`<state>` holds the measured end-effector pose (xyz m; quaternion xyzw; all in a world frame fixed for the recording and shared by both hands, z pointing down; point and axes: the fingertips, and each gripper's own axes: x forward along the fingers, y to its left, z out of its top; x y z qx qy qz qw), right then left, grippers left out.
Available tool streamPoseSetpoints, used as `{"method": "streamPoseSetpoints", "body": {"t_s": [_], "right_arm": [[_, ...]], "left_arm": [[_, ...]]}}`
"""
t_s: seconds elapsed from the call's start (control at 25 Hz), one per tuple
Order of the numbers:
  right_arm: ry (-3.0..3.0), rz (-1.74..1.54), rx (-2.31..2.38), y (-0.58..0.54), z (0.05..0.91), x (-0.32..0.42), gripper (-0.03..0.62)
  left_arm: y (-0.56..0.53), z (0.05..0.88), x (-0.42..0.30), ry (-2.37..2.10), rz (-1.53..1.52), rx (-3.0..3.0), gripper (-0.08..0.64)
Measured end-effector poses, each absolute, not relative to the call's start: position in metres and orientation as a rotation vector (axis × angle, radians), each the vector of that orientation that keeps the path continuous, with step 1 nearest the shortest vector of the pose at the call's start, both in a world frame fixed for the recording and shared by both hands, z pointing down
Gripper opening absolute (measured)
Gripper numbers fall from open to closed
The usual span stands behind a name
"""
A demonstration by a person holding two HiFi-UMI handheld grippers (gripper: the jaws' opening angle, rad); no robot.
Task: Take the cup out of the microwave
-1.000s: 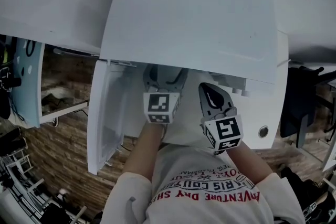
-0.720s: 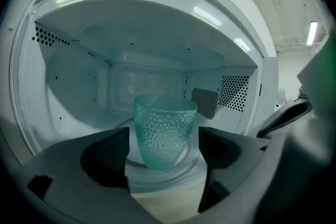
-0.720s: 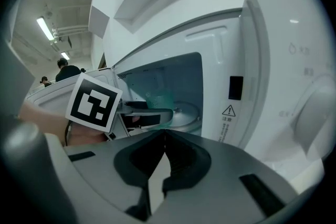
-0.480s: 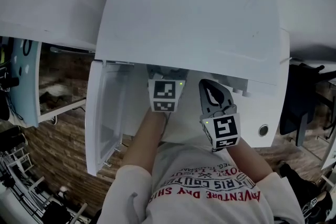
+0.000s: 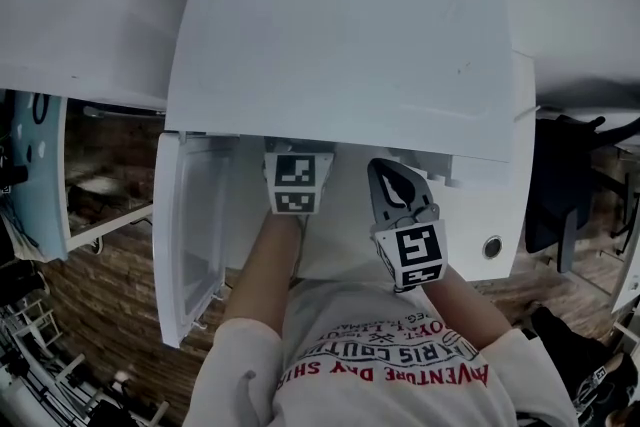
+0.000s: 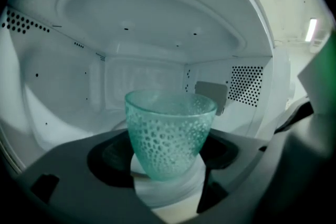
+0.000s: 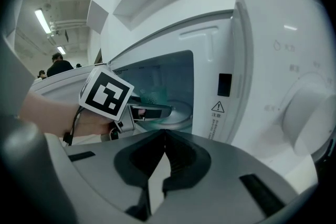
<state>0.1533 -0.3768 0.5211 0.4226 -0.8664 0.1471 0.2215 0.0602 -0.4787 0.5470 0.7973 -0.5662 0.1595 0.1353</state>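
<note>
A green dimpled glass cup (image 6: 169, 136) stands upright on the turntable inside the white microwave (image 5: 340, 45). My left gripper (image 6: 168, 178) is reached into the cavity, jaws open, one on each side of the cup's base. From the head view only its marker cube (image 5: 293, 183) shows under the microwave's top. The right gripper (image 7: 165, 135) is shut with nothing in it and hangs outside, in front of the control panel (image 7: 283, 76). From there I see the left gripper (image 7: 149, 111) and a bit of the cup (image 7: 153, 95) in the opening.
The microwave door (image 5: 190, 235) swings open to the left. A round knob (image 7: 305, 113) sits on the panel at the right. A perforated vent (image 6: 247, 84) lines the cavity's right wall. Dark chairs (image 5: 570, 185) stand to the right on the brick-pattern floor.
My left gripper has gone deeper into the microwave, its cube now under the top's edge. The right gripper has hardly moved.
</note>
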Motion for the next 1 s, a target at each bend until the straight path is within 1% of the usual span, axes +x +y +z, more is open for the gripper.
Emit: {"method": "streamPoseSetpoints", "body": {"t_s": [0.48,1.0], "right_arm": [[-2.41,0.397,1.216,-0.369,0.507,0.154,0.011],[-2.399,0.335,1.363,-0.335,0.478,0.154,0.011]], "left_arm": [[-0.453,0.529,0.069,-1.605,0.471,2.376,0.367],[-0.365,0.482,0.054,-1.626,0.405,2.414,0.367]]}}
